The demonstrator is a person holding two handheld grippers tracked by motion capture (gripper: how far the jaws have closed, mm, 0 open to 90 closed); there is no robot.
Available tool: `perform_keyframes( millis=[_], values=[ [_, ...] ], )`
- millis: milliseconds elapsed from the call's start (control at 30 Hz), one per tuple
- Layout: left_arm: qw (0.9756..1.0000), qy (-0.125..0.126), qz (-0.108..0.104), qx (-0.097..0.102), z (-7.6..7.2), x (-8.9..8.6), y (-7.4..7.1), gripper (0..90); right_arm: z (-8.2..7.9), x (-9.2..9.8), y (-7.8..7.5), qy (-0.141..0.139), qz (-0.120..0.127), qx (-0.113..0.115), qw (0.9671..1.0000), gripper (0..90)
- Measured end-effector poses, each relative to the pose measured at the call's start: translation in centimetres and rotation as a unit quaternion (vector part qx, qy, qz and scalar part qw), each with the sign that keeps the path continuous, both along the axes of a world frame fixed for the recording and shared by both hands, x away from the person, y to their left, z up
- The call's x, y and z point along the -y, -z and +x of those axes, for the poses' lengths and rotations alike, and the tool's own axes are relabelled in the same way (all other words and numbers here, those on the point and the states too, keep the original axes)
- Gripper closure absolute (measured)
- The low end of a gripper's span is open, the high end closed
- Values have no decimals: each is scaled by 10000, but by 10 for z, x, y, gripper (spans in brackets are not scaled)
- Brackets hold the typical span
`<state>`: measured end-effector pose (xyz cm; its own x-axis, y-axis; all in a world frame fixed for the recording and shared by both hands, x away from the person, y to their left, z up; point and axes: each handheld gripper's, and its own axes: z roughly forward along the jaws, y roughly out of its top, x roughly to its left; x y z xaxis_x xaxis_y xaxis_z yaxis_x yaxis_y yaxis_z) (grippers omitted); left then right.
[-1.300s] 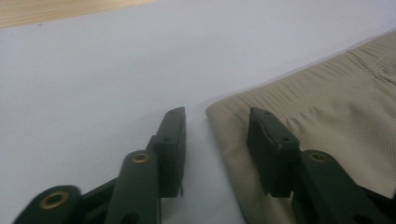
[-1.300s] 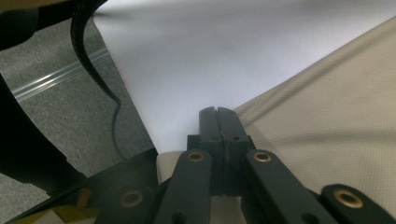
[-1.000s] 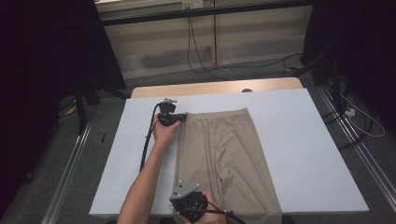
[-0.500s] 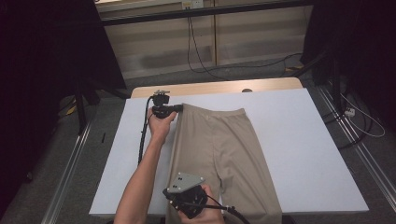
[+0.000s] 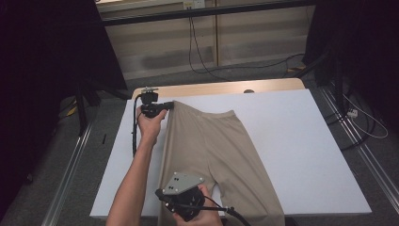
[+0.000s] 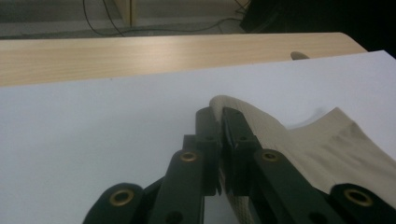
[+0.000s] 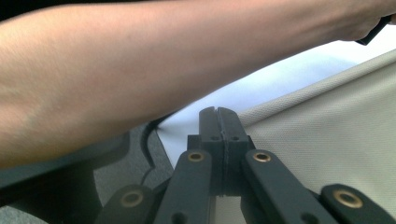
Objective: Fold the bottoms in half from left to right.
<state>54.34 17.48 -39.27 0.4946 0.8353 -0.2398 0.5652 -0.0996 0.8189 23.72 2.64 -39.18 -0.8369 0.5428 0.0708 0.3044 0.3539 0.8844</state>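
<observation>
A white sheet (image 5: 306, 141) is laid over a pale wooden table (image 5: 221, 88), and on it a pair of beige trousers (image 5: 211, 150) is spread, the waistband toward the far edge and the legs running off the near edge. The left side seam is raised off the sheet along its length, while the rest of the cloth lies flat.

The trousers are judged to be light, soft and limp: the fabric sags between the two held points, so it will drape and fold rather than keep any shape. A fine woven texture suggests little slip between the pads. The best places to take hold are judged to be the thicker edges, namely the waistband corner and the side seam, where the layers are doubled.

The left gripper (image 6: 223, 122) is clamped on the waistband corner, with cloth pinched between its jaws. The right gripper (image 7: 218, 117) is closed tight on the seam edge lower down the leg, the cloth edge being caught at its jaws.

No brand, label or writing can be read anywhere.
</observation>
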Motion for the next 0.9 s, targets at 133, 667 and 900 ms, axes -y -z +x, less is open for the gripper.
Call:
perform_keyframes(
  millis=[133, 667, 900],
  values=[
    [9999, -128, 13, 81, -2, -8, -10, 861, -1, -3, -8, -64, 102, 63, 9999, 900],
    [9983, -529, 220, 45, -4, -39, -22, 861, 4, -12, -25, -189, 227, 161, 9994, 900],
    [9985, -456, 294, 18, 0, -19, -14, 861, 4, 4, -18, -37, 178, 94, 9998, 900]
  ],
)
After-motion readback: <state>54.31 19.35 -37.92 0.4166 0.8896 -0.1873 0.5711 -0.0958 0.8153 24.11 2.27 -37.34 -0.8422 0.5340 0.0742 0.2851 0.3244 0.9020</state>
